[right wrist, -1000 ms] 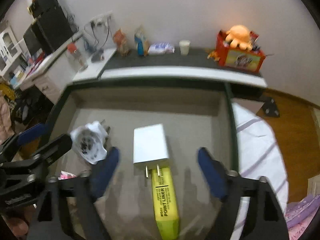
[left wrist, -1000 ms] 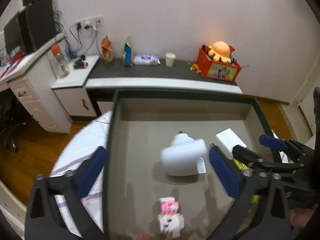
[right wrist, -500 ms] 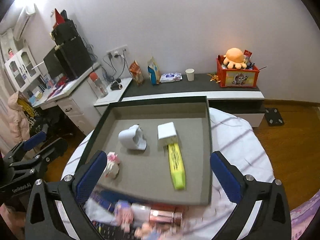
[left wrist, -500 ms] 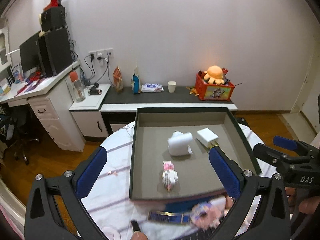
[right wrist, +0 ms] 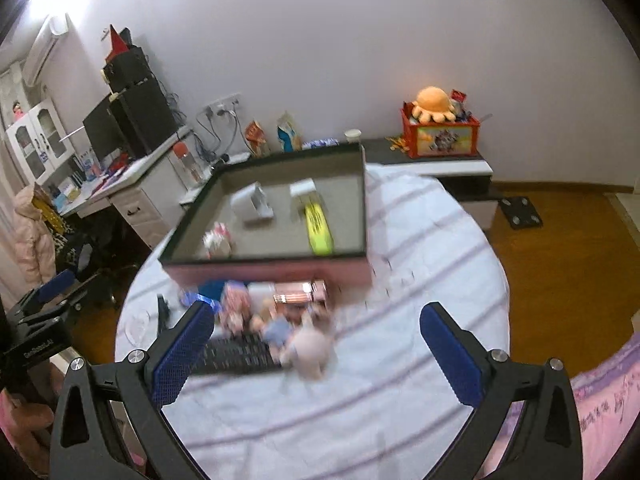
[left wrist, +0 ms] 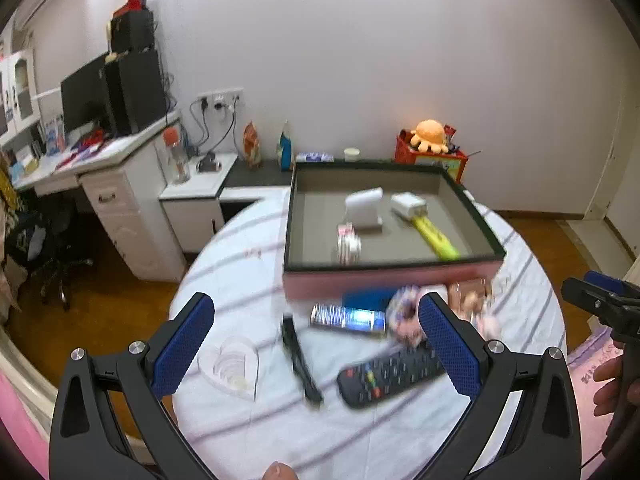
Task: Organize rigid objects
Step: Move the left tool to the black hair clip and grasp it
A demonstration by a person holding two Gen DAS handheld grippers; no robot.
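A pink-sided box with a dark rim (left wrist: 390, 268) (right wrist: 264, 258) stands on the round white table. It holds a white adapter (left wrist: 364, 208), a white charger (left wrist: 408, 205), a yellow highlighter (left wrist: 436, 236) and a small pink-white item (left wrist: 348, 240). In front of the box lie a black remote (left wrist: 392, 374), a phone-like device (left wrist: 348, 317), a black pen-like stick (left wrist: 300, 360), a clear heart dish (left wrist: 232, 364) and blurred small toys (right wrist: 304, 344). My left gripper (left wrist: 316, 344) is open and empty above the table. My right gripper (right wrist: 316, 352) is open and empty too.
A low dark shelf with a red toy box (left wrist: 430, 156) and a paper cup (left wrist: 352, 155) stands behind the table. A white desk with a monitor (left wrist: 88, 104) is at the left. Wooden floor surrounds the table.
Both grippers have pulled back and up from inside the box, open and empty throughout. The items in front of the box have come into view.
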